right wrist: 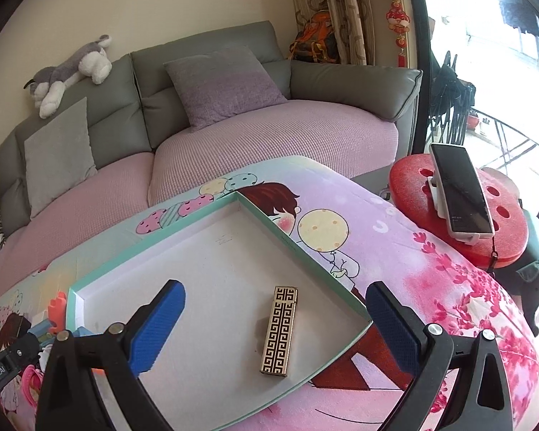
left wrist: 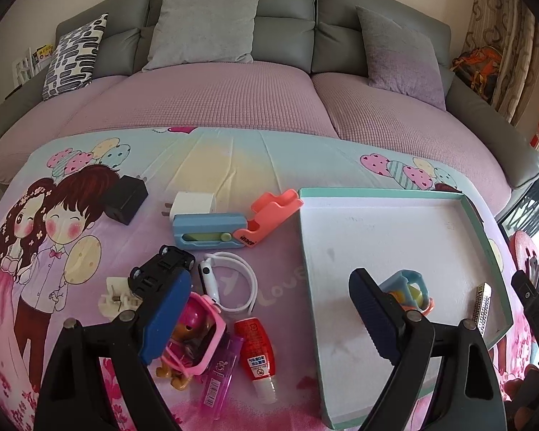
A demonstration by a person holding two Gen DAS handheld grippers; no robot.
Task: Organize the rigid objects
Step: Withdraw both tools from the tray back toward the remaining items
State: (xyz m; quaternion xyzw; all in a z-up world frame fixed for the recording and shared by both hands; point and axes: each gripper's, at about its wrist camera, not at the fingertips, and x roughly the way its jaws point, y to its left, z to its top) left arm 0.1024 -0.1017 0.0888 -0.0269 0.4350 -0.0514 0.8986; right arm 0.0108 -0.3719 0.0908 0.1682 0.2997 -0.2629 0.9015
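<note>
Toys and small gadgets are lying scattered on a cartoon-print cloth (left wrist: 233,165) in front of a grey sofa (left wrist: 284,10). A black toy car (left wrist: 161,269) is sitting just beside the left gripper (left wrist: 269,316), whose blue-padded jaws are spreading wide and holding nothing. Near it are resting a white watch (left wrist: 230,280), a pink toy with a puppy figure (left wrist: 194,334), a red bottle (left wrist: 257,352), a purple lighter (left wrist: 221,377), a blue and coral stapler (left wrist: 233,226), a white charger (left wrist: 194,203) and a black charger (left wrist: 125,199). To the right, a shallow teal-rimmed tray (left wrist: 384,192) is holding a small blue and orange toy (left wrist: 409,289) and a gold patterned lighter (right wrist: 279,330). The right gripper (right wrist: 275,327) is hanging over that lighter, jaws wide apart, gripping nothing.
</note>
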